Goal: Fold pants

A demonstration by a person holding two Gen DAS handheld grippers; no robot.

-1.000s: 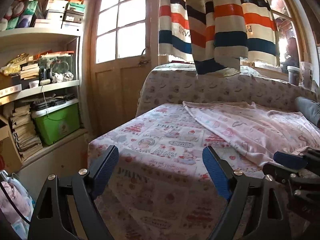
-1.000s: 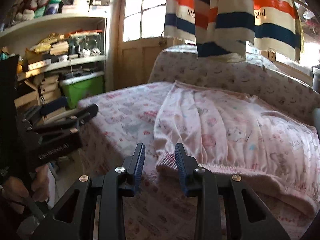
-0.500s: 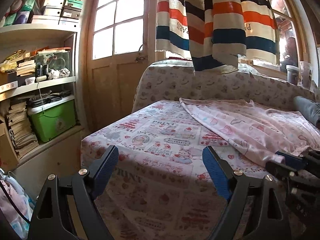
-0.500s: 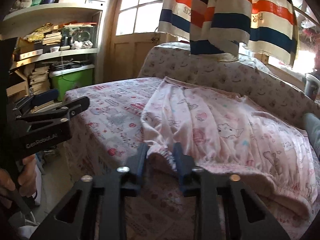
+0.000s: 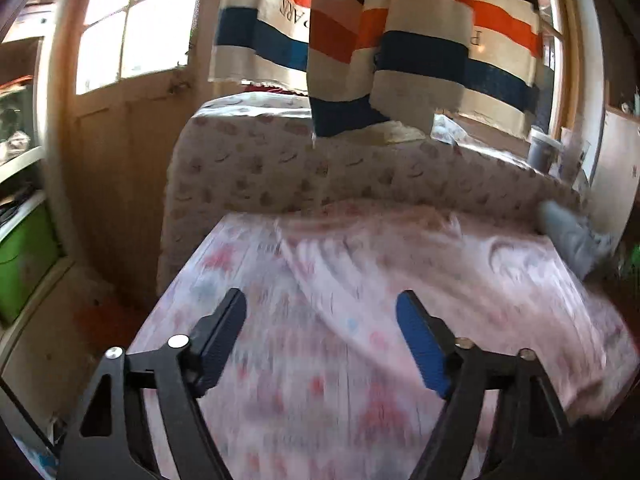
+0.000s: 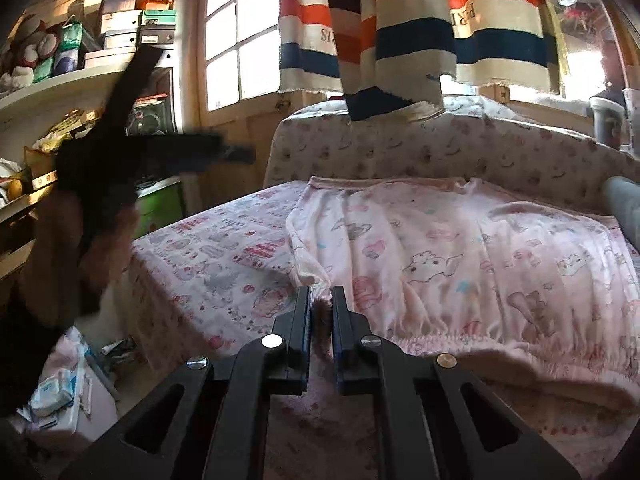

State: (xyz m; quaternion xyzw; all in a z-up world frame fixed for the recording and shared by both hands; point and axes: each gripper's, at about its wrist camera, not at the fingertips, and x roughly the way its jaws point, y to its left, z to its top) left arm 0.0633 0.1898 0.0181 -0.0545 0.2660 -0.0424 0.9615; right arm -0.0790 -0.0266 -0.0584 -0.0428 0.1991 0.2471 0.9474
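Pink printed pants [image 6: 460,256] lie spread flat on the patterned bed sheet [image 6: 224,256], elastic waistband toward me. My right gripper [image 6: 321,300] is shut on the near left corner of the pants' waistband and lifts it a little. My left gripper [image 5: 320,328] is open and empty, held above the bed, facing the pants [image 5: 460,280]; this view is blurred. In the right wrist view the left gripper [image 6: 172,152] shows as a dark blur raised at the left.
A padded backrest [image 6: 400,152] runs behind the bed. A striped towel [image 6: 400,24] hangs above it. Shelves with boxes [image 6: 120,28] and a green bin [image 6: 160,208] stand left. A grey garment [image 5: 568,236] lies at the far right. Clutter sits on the floor [image 6: 60,392].
My right gripper closed on the waistband corner and raised it. My left gripper swung up and toward the middle of the bed, still open.
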